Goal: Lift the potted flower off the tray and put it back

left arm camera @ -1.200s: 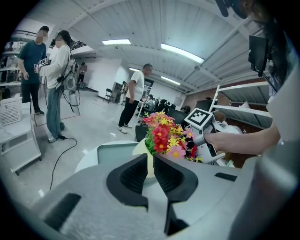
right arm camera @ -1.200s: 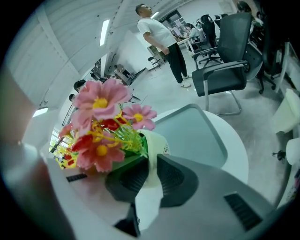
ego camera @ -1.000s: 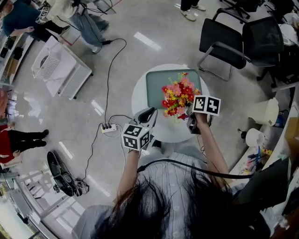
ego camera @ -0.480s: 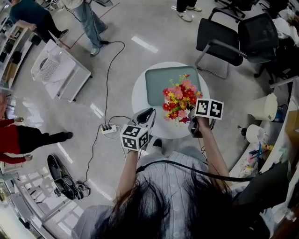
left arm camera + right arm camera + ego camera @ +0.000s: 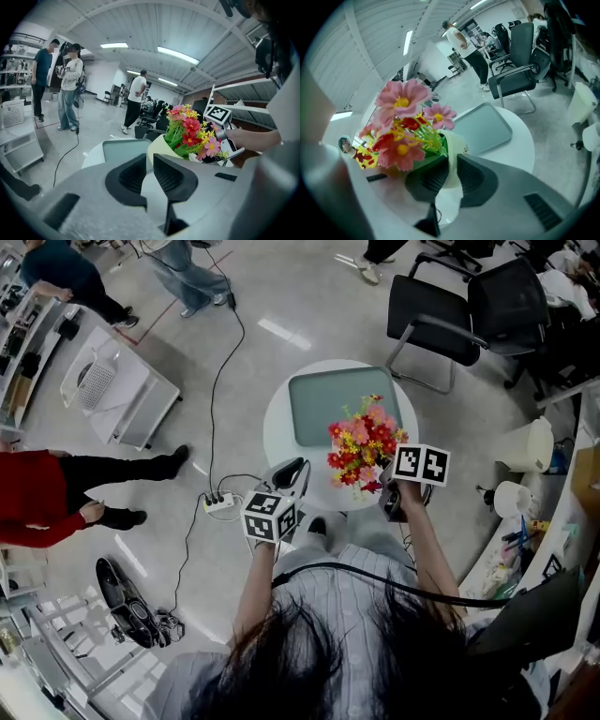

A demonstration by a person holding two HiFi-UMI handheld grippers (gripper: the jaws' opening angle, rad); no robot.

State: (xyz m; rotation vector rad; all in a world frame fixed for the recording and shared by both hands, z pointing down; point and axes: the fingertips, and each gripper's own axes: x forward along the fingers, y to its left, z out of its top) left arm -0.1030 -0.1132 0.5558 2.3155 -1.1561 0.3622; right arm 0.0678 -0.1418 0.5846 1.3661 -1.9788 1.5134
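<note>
- Right gripper (image 5: 452, 161) clenched on the potted flower (image 5: 426, 136): the thin cream wall of the pot stands pinched between the dark, ribbed jaws just under its rim.
- Pink, red and yellow blooms on green stems fan out to the left of and above those jaws. The pot is smooth, rounded and tilted.
- The jaws cover the pot's base. Whether it hangs over the tray's near corner or over the tabletop beside it cannot be told.
- Just beyond the right jaws lies the tray (image 5: 485, 126), grey-green and flat, with rounded corners and a low lip, on the round white tabletop (image 5: 518, 145).
- Left gripper (image 5: 149, 161) with its jaws drawn together to a narrow slit, gripping nothing. The pot sits beyond them and to their right, not touching them.
- Farther off, beyond the tabletop, stands a black chair (image 5: 520, 61) with a metal frame. People (image 5: 70, 84) stand on a glossy grey floor far beyond the left jaws, too small for detail.
</note>
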